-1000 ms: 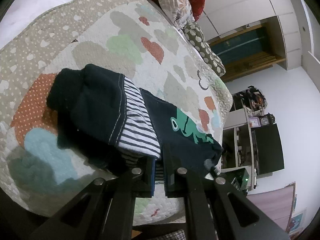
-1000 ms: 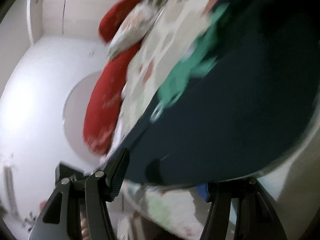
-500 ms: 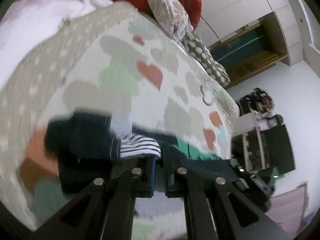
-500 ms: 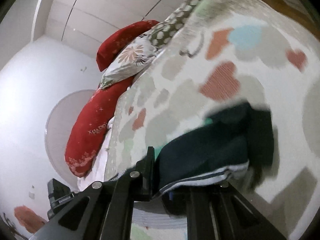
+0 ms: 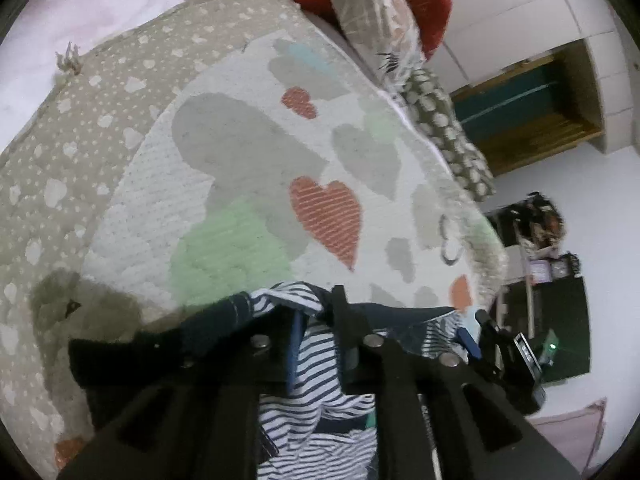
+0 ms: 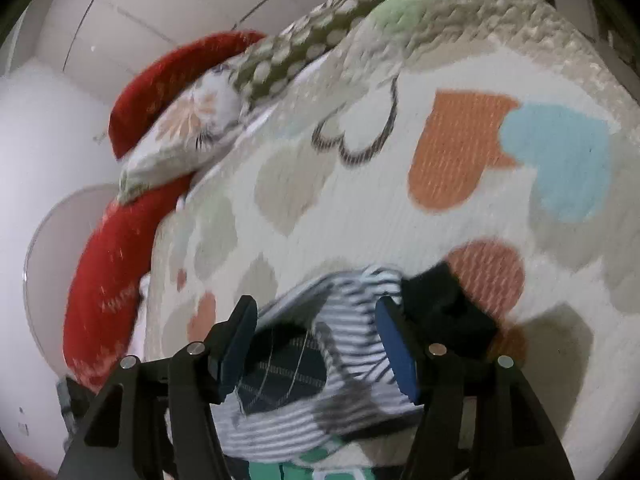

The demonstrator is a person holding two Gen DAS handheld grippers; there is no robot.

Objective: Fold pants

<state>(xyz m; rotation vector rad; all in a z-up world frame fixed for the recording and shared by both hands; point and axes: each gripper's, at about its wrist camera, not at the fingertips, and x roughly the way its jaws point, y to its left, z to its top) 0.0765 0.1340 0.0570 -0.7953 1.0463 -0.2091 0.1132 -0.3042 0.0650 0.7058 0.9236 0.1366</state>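
Note:
The pants [image 5: 316, 384] are dark navy with a navy-and-white striped lining and a green print. They lie bunched on the heart-patterned quilt [image 5: 248, 184], close under both cameras. My left gripper [image 5: 318, 320] has its jaws a narrow gap apart with striped fabric between them, so it grips the pants. My right gripper [image 6: 316, 344] is open, its blue-padded fingers [image 6: 394, 344] standing on either side of the striped fabric [image 6: 344, 320] without pinching it. The other gripper's black body [image 6: 448, 308] shows just right of my right gripper.
Red pillows [image 6: 116, 264] and patterned cushions [image 6: 288, 60] lie along the head of the bed. A pink blanket [image 5: 80, 20] sits at the far left. The quilt's edge [image 5: 492, 256] drops to the floor, with dark furniture [image 5: 560, 320] beyond.
Both grippers have moved forward over the quilt, carrying the pants so they fold onto themselves. The right gripper, shut on the pants half a second ago, has opened and let go.

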